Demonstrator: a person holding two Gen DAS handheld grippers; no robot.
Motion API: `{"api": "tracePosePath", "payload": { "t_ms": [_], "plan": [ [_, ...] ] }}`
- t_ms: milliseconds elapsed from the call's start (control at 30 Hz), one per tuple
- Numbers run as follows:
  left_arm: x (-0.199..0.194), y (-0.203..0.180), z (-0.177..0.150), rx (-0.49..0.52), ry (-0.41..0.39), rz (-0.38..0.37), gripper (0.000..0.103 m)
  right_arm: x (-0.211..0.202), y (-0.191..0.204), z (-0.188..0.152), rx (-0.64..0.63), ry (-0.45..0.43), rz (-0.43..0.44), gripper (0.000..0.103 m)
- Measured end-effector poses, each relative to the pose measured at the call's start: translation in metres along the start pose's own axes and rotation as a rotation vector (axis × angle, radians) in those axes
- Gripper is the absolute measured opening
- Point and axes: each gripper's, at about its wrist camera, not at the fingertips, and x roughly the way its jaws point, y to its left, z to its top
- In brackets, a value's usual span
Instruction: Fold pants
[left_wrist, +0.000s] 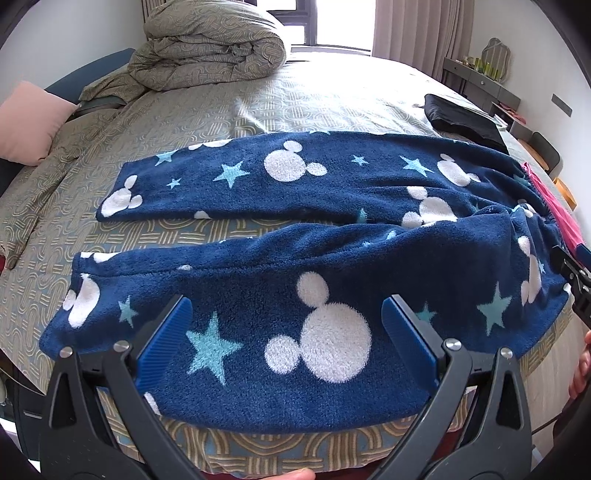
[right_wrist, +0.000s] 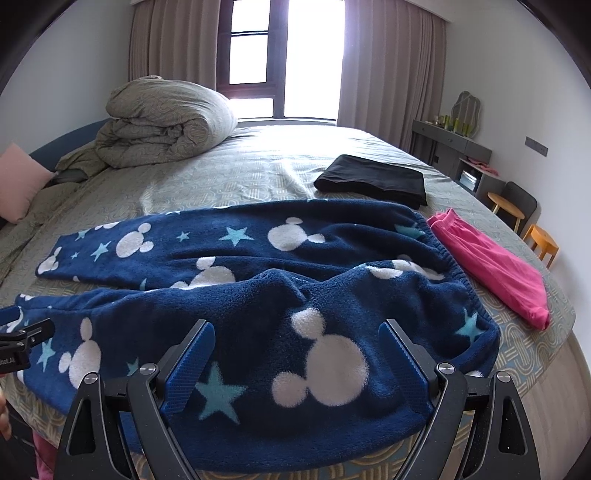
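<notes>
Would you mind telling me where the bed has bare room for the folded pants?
Bare sheet lies between the rolled duvet and black folded garment. The near right is crowded: blue pants, pink garment.

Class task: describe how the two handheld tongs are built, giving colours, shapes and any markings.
Both the left tongs and right tongs have black V-shaped arms with silver round rivets and ribbed blue pads. In the right wrist view, white lettering, partly readable, marks the left tongs' body.
</notes>
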Motion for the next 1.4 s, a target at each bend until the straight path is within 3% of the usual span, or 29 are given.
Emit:
{"api": "tracePosePath", "payload": {
  "t_ms": [300,700,1100,1400],
  "plan": [
    [-0.003,-0.003,-0.001,0.012,-0.011,-0.006,0.102,-0.003,-0.003,-0.001,0.000,-0.037,-0.006,0.092],
    [-0.010,0.000,-0.002,0.006,-0.026,0.004,0.102,-0.003,-0.002,0.000,-0.012,0.009,0.001,0.092],
    [-0.010,-0.001,-0.004,0.009,-0.031,0.007,0.102,-0.006,0.003,0.000,-0.022,-0.023,0.002,0.092],
    [-0.011,-0.002,-0.006,0.012,-0.038,0.012,0.102,-0.008,0.001,-0.003,-0.004,0.002,0.007,0.092]
  ]
}}
